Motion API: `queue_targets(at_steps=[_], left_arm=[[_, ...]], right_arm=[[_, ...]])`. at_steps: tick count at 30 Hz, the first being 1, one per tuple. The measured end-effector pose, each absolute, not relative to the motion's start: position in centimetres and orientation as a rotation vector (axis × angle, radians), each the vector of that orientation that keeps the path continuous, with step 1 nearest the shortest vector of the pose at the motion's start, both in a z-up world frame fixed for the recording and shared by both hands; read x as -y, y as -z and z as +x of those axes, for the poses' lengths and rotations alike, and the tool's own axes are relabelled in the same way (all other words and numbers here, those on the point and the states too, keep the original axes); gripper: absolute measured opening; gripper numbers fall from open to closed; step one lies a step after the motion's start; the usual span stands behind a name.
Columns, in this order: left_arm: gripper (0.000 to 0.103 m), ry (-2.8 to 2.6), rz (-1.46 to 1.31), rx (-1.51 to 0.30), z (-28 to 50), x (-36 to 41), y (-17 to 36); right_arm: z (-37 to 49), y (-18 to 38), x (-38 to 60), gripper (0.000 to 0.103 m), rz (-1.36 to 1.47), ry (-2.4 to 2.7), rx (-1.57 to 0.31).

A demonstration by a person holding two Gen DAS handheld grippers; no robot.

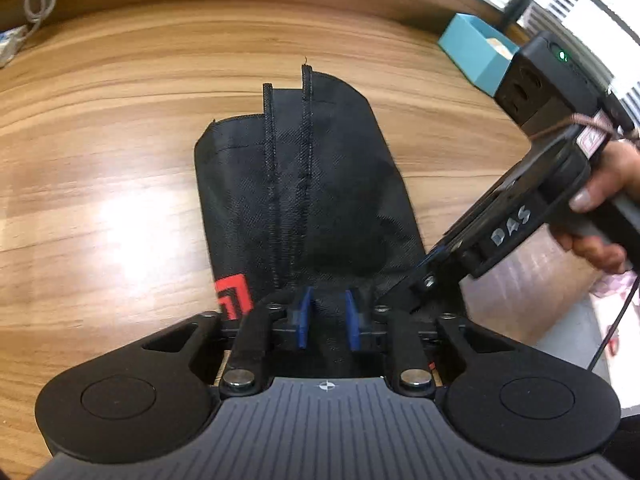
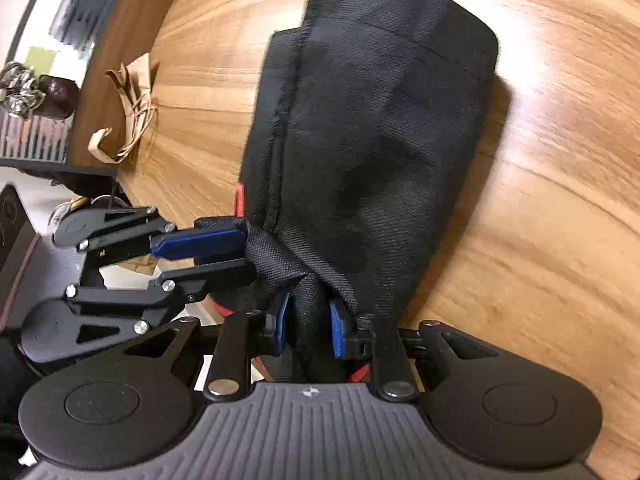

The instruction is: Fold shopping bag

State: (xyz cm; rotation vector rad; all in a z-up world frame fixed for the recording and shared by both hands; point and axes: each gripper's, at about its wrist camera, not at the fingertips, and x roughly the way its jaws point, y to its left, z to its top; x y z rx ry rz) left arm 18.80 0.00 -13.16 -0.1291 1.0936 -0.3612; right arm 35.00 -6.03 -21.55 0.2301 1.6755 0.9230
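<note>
Right wrist view: right gripper [image 2: 306, 330] pinches the bag [image 2: 372, 120] hem at lower centre; the bag's length runs toward the frame top. Left gripper [image 2: 224, 252], lower left, clamps the adjoining hem.

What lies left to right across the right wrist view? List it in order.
Dark round object on the shelf → brown paper bag → left tongs gripping the bag's near edge → black shopping bag → bare wooden table.

"DAS" in pale letters on the right gripper [image 1: 424, 280] body, blurred
</note>
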Motion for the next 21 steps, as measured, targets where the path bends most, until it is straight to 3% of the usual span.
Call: queue_targets(at_steps=[2, 7, 11, 13, 15, 17, 21], left_arm=[[0.002, 0.339, -0.152, -1.095, 18.8, 0.2, 13.9], [0.002, 0.319, -0.109, -1.033, 17.8, 1.4, 14.8], [0.002, 0.323, -0.154, -1.028, 18.1, 1.3, 15.3], [0.002, 0.334, -0.156, -1.029, 18.4, 1.4, 15.4], [0.002, 0.343, -0.144, -1.022, 18.6, 1.5, 15.4], [0.002, 0.349, -0.14, -1.014, 18.5, 1.2, 15.4], [0.002, 0.355, -0.092, -0.997, 18.4, 1.6, 15.1]], right_arm=[[35.1, 21.8, 5.8, 0.021, 0.255, -0.919, -1.687], [35.1, 21.7, 6.6, 0.025, 0.335, -0.91, -1.674], [33.4, 16.9, 9.1, 0.027, 0.319, -0.868, -1.458], [32.0, 15.1, 9.4, 0.014, 0.342, -0.869, -1.391], [30.1, 14.2, 8.3, 0.01, 0.308, -0.896, -1.396], [28.6, 14.7, 6.0, 0.0, 0.102, -0.831, -1.394], [27.8, 16.4, 3.9, 0.0, -0.031, -0.773, -1.369]])
